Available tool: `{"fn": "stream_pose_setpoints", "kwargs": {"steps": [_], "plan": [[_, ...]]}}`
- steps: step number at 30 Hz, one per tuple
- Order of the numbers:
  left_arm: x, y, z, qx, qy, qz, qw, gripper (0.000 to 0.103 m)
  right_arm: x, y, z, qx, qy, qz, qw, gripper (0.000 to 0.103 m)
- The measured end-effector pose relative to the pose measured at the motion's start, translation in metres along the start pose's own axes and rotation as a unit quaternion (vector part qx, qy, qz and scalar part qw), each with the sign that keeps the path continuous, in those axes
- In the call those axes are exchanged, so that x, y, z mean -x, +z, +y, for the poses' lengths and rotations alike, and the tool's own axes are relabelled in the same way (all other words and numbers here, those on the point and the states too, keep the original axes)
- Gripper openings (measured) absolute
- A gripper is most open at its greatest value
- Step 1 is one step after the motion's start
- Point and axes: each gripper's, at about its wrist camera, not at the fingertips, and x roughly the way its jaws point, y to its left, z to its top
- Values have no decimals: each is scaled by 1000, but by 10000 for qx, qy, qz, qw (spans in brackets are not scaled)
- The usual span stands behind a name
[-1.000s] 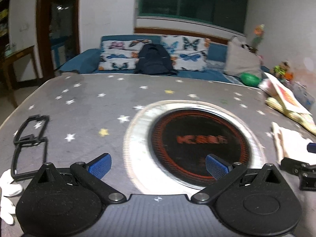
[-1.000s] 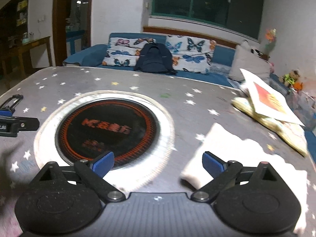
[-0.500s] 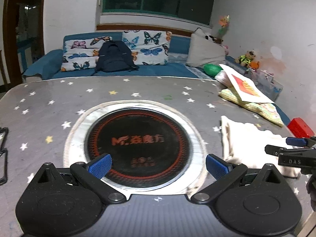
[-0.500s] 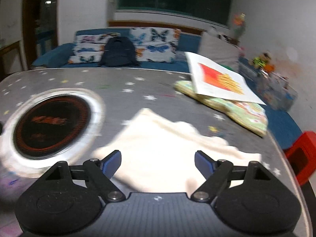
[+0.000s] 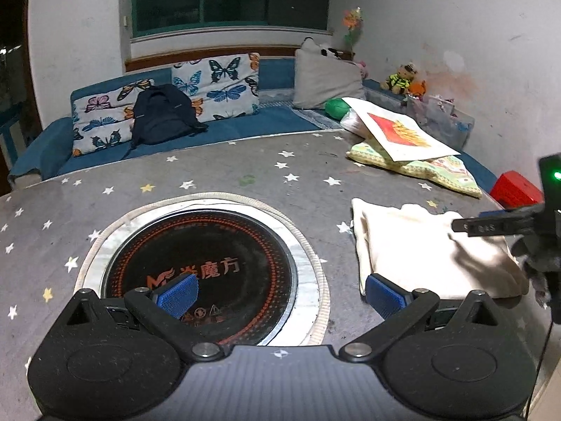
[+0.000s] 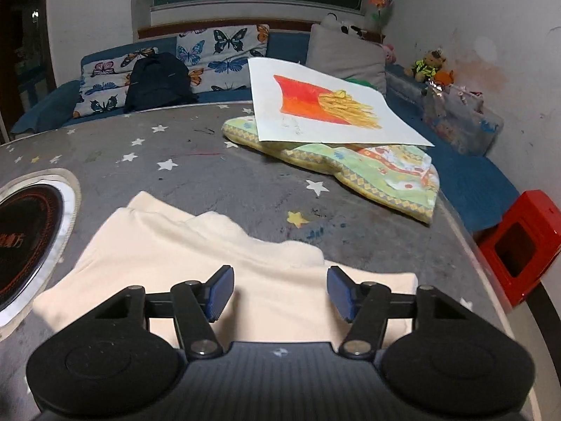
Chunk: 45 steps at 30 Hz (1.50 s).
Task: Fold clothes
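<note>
A cream garment (image 6: pixel 196 256) lies folded flat on the grey star-patterned table (image 6: pixel 217 175); it also shows in the left wrist view (image 5: pixel 420 249) at the right. My right gripper (image 6: pixel 278 296) is open and empty, just above the garment's near edge; in the left wrist view it reaches in from the right edge (image 5: pixel 498 226). My left gripper (image 5: pixel 280 294) is open and empty over the round black induction hob (image 5: pixel 200 266), left of the garment.
A patterned cushion (image 6: pixel 357 165) with a drawing of fries (image 6: pixel 326 105) on it lies at the table's far right. A red stool (image 6: pixel 519 242) stands beside the table's right edge. A blue sofa with a black backpack (image 5: pixel 164 115) is behind the table.
Both grippers have swung to the right. The right gripper has come close over the garment and its jaws stand narrower. The black frame seen at the left one second ago has left view.
</note>
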Motion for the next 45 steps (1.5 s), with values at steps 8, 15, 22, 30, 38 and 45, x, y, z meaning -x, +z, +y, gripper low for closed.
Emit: {"fn": "stream_pose_setpoints", "kwargs": {"steps": [8,15,22,30,38,45], "plan": [[-14,-1,4,-54,-20,88,9999,103,-30,5,-6,-13,-29,190,9998,31],[-21,3,3,-10,-73,144,9999,103,2,9,-13,-34,148,-336,9993,9],[-22,4,1,-69,-168,152,9997,103,98,2,-5,195,636,-1435,9874,9],[-22,7,-1,-164,-299,159,9993,103,180,-50,26,795,1333,-1333,9789,11],[-21,11,-34,-669,-691,155,9952,103,196,-88,44,1048,1490,-731,9805,47],[-45,29,-79,-849,-1100,365,9896,102,136,-65,20,529,886,-523,9933,48]]}}
